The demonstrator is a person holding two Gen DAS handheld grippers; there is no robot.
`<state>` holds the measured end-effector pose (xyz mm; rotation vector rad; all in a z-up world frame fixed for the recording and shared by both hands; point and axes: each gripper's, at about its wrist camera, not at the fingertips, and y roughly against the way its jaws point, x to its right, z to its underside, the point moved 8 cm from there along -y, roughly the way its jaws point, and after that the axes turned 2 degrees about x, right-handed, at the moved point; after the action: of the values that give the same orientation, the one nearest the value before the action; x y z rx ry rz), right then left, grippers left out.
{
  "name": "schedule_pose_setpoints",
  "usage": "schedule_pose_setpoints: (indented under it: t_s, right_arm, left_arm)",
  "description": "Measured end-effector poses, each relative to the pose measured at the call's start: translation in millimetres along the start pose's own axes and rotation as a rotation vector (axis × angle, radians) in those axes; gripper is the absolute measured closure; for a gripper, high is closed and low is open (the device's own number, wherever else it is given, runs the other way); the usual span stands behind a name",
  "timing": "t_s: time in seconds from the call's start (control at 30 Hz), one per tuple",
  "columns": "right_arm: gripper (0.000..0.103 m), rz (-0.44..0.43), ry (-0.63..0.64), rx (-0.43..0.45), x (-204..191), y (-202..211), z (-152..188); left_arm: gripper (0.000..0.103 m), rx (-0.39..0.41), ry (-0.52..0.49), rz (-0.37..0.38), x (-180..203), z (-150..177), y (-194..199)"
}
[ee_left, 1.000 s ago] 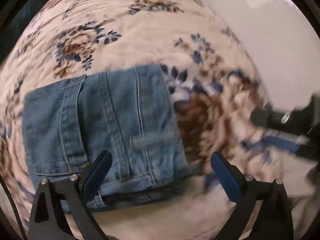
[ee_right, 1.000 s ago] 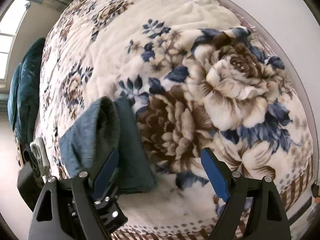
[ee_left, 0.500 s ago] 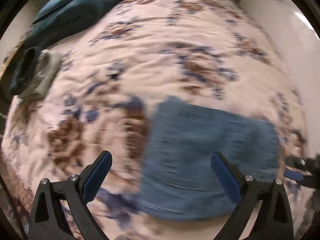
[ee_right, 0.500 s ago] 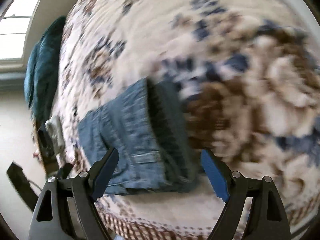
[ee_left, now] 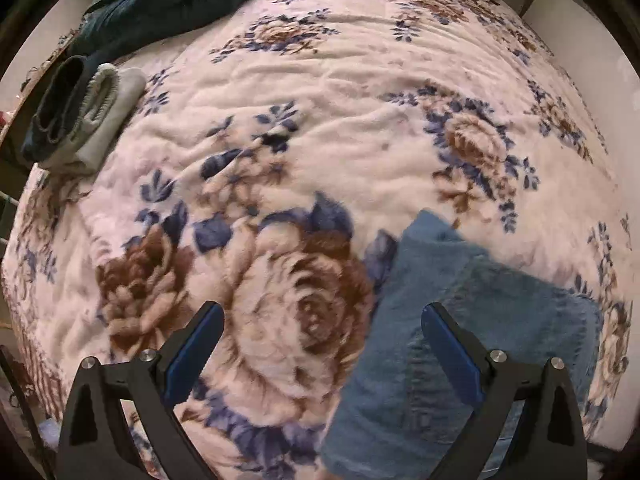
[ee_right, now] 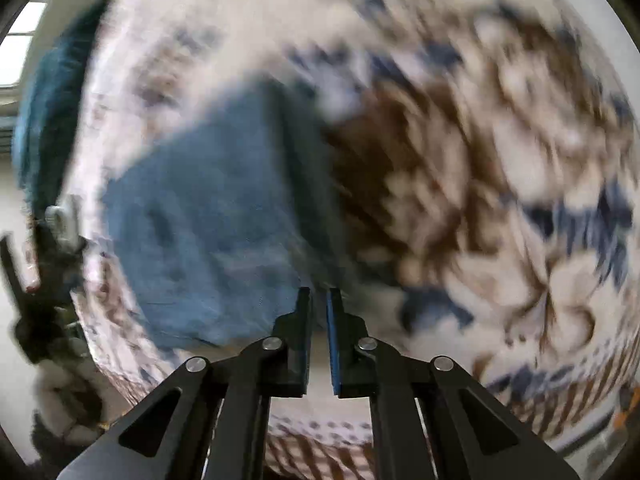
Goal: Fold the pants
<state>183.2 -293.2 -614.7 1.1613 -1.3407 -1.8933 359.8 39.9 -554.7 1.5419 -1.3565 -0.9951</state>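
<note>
1. Denim pants point(ee_left: 460, 320) are seen folded into a compact rectangle, laid flat on the floral blanket point(ee_left: 340, 112) near its front edge.
2. Left gripper point(ee_left: 324, 348) is held above the blanket with jaws wide apart; nothing is gripped, and the pants lie under its right finger point(ee_left: 452, 356).
3. Right gripper point(ee_right: 318, 336) has just been closed; its jaws are nearly together with nothing seen between them, by the pants' point(ee_right: 208, 216) near corner. That view is blurred.
4. Folded clothes point(ee_left: 80, 116) are stacked at the blanket's far left corner, beside a teal pillow point(ee_left: 168, 0).
</note>
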Motion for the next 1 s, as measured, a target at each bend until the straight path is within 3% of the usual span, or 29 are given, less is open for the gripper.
schedule_pose_setpoints:
  t_s: [0.03, 0.1, 0.13, 0.17, 0.23, 0.27, 0.37, 0.47, 0.53, 0.57, 0.7, 0.77, 0.83, 0.9, 0.93, 1.0]
  right_arm:
    - [0.094, 0.031, -0.051, -0.046, 14.3, -13.8, 1.4]
    - [0.094, -0.015, -0.139, -0.081, 22.7, -17.0, -2.6]
    - [0.093, -0.035, -0.15, -0.059, 23.0, -10.7, -7.6]
    - [0.086, -0.042, -0.141, -0.011, 18.9, 2.9, -17.9]
    - [0.048, -0.056, -0.097, 0.068, 6.9, 25.7, -38.4]
    - [0.023, -0.073, -0.078, 0.104, -1.2, 34.0, -50.9]
    - [0.021, -0.142, -0.021, 0.106, -26.6, 29.5, -82.0]
    - [0.025, -0.212, 0.01, -0.033, -46.5, -11.5, -98.1]
    - [0.081, -0.288, -0.036, -0.114, -52.1, -32.0, -94.5]
    - [0.084, -0.265, -0.03, -0.11, -53.8, -32.0, -91.7]
    - [0.093, -0.188, 0.044, 0.043, -59.5, 14.1, -70.3]
    - [0.092, -0.114, 0.024, 0.035, -34.9, 12.4, -61.3]
    - [0.086, -0.09, -0.032, -0.045, -11.9, -11.0, -55.5]
    - [0.064, -0.112, -0.084, -0.073, -7.4, -20.2, -54.2]
    - [0.058, -0.101, -0.07, -0.049, -9.5, -15.3, -56.7]
    - [0.026, -0.051, 0.013, 0.043, -19.5, 8.7, -65.0]
  left_arm:
    - [0.002, 0.003, -0.004, 0.01, 3.3, -4.7, -1.8]
    - [0.002, 0.007, -0.012, 0.018, 8.3, -14.1, -6.2]
    - [0.002, 0.006, -0.015, 0.02, 10.2, -18.6, -9.9]
    - [0.002, 0.001, -0.014, 0.037, 12.7, -22.5, -14.1]
    - [0.002, -0.01, -0.014, 0.043, 16.0, -27.6, -22.7]
    - [0.002, -0.015, -0.016, 0.041, 17.2, -29.6, -26.8]
    - [0.002, -0.029, -0.016, 0.04, 18.8, -30.9, -34.4]
    - [0.002, -0.039, -0.013, 0.043, 18.0, -27.4, -38.2]
    - [0.002, -0.039, -0.019, 0.043, 17.2, -24.8, -37.4]
    - [0.002, -0.039, -0.025, 0.044, 16.9, -23.5, -36.9]
    - [0.002, -0.043, -0.044, 0.045, 13.5, -14.7, -32.4]
    - [0.002, -0.048, -0.046, 0.048, 13.3, -10.2, -32.1]
    - [0.002, -0.057, -0.049, 0.039, 11.7, -5.5, -32.6]
    - [0.002, -0.056, -0.052, 0.03, 8.9, -3.4, -31.2]
    - [0.002, -0.049, -0.05, 0.02, 6.1, -3.7, -29.3]
    - [0.002, -0.016, -0.052, -0.023, -1.6, -5.8, -23.5]
